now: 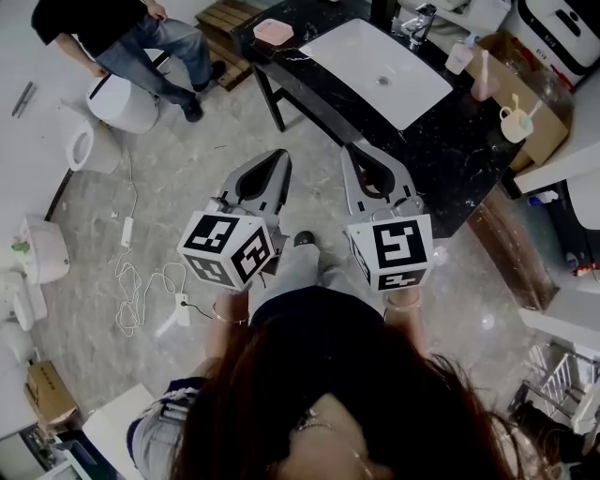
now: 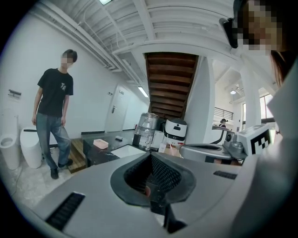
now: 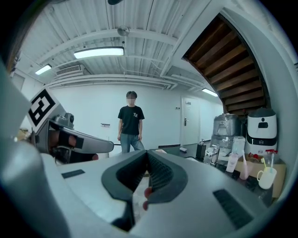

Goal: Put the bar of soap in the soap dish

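A pink soap-sized item [image 1: 273, 31] lies on the far left corner of the black counter [image 1: 450, 159]; I cannot tell soap from dish. It shows small in the left gripper view [image 2: 100, 143]. I hold both grippers side by side above the floor, short of the counter and pointing toward it. My left gripper [image 1: 281, 156] is shut with its jaws meeting at the tip [image 2: 150, 155] and nothing between them. The right gripper [image 1: 349, 150] is shut and empty too [image 3: 145, 153]. Each gripper shows in the other's view, the right [image 2: 205, 151] and the left [image 3: 79, 142].
A white sink [image 1: 384, 70] with a faucet [image 1: 419, 21] is set in the counter; cups with toothbrushes [image 1: 514, 122] stand at its right end. A person [image 1: 131, 37] stands at the back left by a toilet [image 1: 122, 98]. Cables [image 1: 141, 281] lie on the floor.
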Motion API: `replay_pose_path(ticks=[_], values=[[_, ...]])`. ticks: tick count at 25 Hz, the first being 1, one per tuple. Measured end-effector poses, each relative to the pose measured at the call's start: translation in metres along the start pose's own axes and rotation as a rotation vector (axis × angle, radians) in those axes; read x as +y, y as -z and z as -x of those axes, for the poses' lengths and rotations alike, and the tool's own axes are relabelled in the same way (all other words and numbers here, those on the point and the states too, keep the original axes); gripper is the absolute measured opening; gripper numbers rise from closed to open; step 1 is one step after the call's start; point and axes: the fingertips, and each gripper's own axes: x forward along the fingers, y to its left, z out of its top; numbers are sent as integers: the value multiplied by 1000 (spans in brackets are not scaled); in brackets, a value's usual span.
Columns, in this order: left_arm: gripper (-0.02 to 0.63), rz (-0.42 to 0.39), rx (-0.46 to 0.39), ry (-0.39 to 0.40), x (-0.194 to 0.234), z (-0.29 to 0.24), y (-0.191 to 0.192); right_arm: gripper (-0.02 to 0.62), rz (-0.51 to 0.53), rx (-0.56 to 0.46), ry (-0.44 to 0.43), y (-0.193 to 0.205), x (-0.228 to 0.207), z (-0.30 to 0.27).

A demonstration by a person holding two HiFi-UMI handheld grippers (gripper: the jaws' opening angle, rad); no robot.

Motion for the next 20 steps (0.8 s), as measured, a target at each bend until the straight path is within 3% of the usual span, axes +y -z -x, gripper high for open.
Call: replay_pose_path(ticks=[20], values=[[-6, 4, -12, 58, 148, -87, -59, 9, 58, 42, 49, -28, -11, -175]])
